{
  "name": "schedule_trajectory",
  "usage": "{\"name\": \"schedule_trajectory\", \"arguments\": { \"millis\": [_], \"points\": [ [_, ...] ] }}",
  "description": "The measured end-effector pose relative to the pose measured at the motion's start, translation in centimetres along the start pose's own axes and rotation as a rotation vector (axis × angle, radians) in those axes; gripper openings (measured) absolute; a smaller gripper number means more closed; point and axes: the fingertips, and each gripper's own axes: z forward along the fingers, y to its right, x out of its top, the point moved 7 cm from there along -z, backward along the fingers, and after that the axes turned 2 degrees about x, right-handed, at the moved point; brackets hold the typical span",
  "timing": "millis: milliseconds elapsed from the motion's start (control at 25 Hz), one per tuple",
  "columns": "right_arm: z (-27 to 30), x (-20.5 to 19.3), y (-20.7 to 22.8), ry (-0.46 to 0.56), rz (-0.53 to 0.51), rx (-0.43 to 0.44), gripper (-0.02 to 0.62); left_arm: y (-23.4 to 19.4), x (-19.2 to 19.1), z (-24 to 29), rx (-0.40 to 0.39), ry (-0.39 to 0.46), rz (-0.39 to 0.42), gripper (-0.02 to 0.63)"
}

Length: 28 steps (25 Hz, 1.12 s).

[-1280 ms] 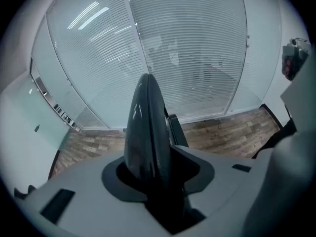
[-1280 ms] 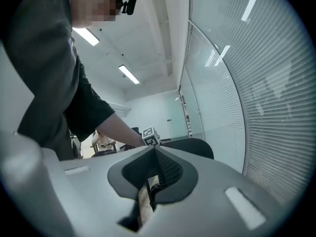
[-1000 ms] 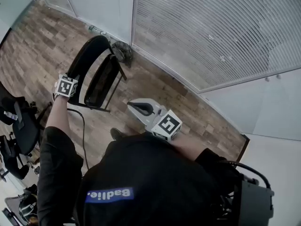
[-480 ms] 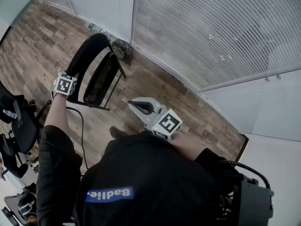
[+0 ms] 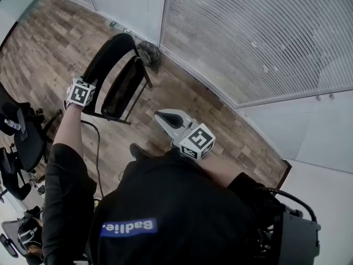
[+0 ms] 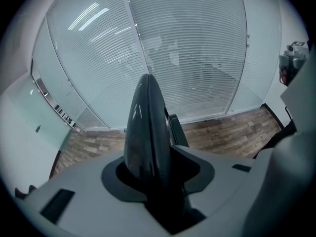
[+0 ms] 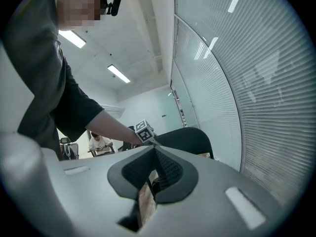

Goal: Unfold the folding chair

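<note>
The black folding chair point(image 5: 122, 87) stands on the wood floor at the upper left of the head view, its seat tilted up close to its curved backrest point(image 5: 107, 54). My left gripper point(image 5: 88, 90) is shut on the backrest's near edge. In the left gripper view the dark backrest point(image 6: 147, 127) rises from between the jaws of the left gripper point(image 6: 157, 181). My right gripper point(image 5: 160, 116) hangs in the air right of the chair, shut and empty. In the right gripper view the right gripper point(image 7: 154, 176) looks toward the chair back point(image 7: 190, 139).
A glass wall with blinds point(image 5: 248, 37) runs behind the chair, with a dark bag point(image 5: 149, 54) at its foot. Black office chairs point(image 5: 22, 139) crowd the left edge. A cable point(image 5: 98, 153) trails from my left arm. A seated person point(image 7: 101, 143) shows far off.
The whole scene has slid slightly right in the head view. My right gripper has rolled a little. The left grip on the backrest is unchanged.
</note>
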Motion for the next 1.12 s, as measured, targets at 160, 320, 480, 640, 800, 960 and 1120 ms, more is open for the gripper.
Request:
{"name": "schedule_trajectory", "arguments": {
  "millis": [160,320,480,640,800,960,1120],
  "points": [
    [0.5,-0.3,0.3,-0.019,0.016,-0.02,0.003,-0.2,0.1,-0.2,0.001,0.003,0.0,0.135],
    [0.9,-1.1,0.8,-0.033,0.047,-0.03,0.003,0.0,0.0,-0.1,0.002,0.005,0.002,0.135],
    [1.3,-1.7,0.9,-0.046,0.073,-0.031,0.005,0.3,0.3,-0.1,0.0,0.007,0.009,0.135],
    [1.7,-2.6,1.5,-0.066,0.096,-0.023,0.005,0.8,0.5,0.3,0.017,0.008,0.006,0.135],
    [2.5,-3.2,1.7,-0.085,0.124,-0.023,0.005,1.0,0.5,0.0,0.022,0.007,0.008,0.135],
    [3.2,-3.6,2.1,-0.1,0.146,-0.027,0.005,1.3,0.7,-0.1,0.021,0.009,0.007,0.135],
    [3.8,-4.3,2.4,-0.114,0.167,-0.034,0.005,1.5,0.7,-0.2,0.022,0.012,0.007,0.135]
  ]
}}
